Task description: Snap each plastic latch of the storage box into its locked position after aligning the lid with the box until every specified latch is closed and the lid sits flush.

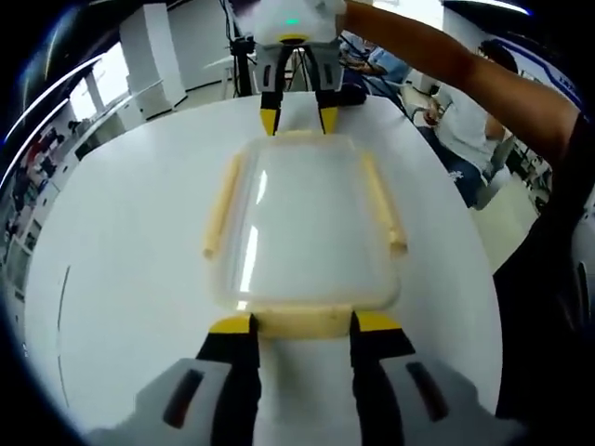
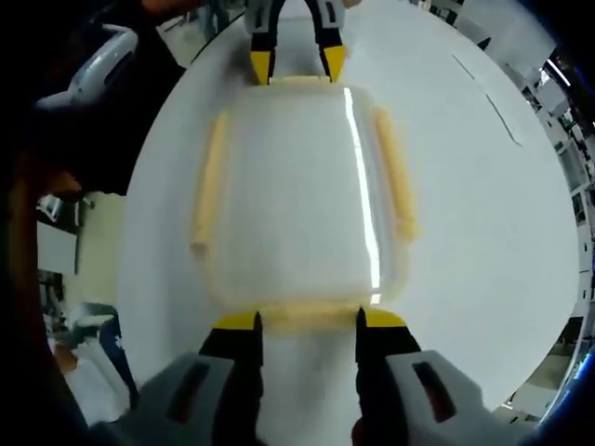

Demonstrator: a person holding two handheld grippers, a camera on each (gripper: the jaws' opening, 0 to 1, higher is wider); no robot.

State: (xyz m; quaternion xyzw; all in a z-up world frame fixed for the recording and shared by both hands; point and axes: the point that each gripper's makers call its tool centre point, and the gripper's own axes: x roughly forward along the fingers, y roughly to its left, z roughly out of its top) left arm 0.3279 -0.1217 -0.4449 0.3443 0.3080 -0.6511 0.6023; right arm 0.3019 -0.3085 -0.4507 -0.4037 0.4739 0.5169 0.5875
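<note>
The storage box [image 1: 302, 228] sits on the white table [image 1: 121, 279], directly between the two hand-held grippers, which face each other across its length. Its translucent lid [image 1: 307, 214] is in place over the box, with pale yellow latches along the edges.

In the left gripper view, the left hand-held gripper [image 1: 302, 323] rises from the bottom with its yellow-tipped jaws spread apart, one tip at each end of the near end latch [image 1: 302, 321], touching or just beside it; whether they press on it cannot be told. Ahead of this gripper, at the far end of the box, the right hand-held gripper [image 1: 297, 121] points down with its jaws apart, tips just at the far end latch [image 1: 299, 136]. The long side latch to the left [image 1: 223, 204] and the long side latch to the right [image 1: 383, 200] both stand angled out from the lid. A person's arm [image 1: 446, 60] reaches to the right gripper, and seated people [image 1: 460, 139] are beyond the table.

In the right gripper view, the right hand-held gripper [image 2: 307, 319] has its jaws apart at the ends of the end latch [image 2: 307, 316] nearest it, and the left hand-held gripper [image 2: 297, 65] stands opposite, jaws apart at the other end of the storage box [image 2: 297, 195]
</note>
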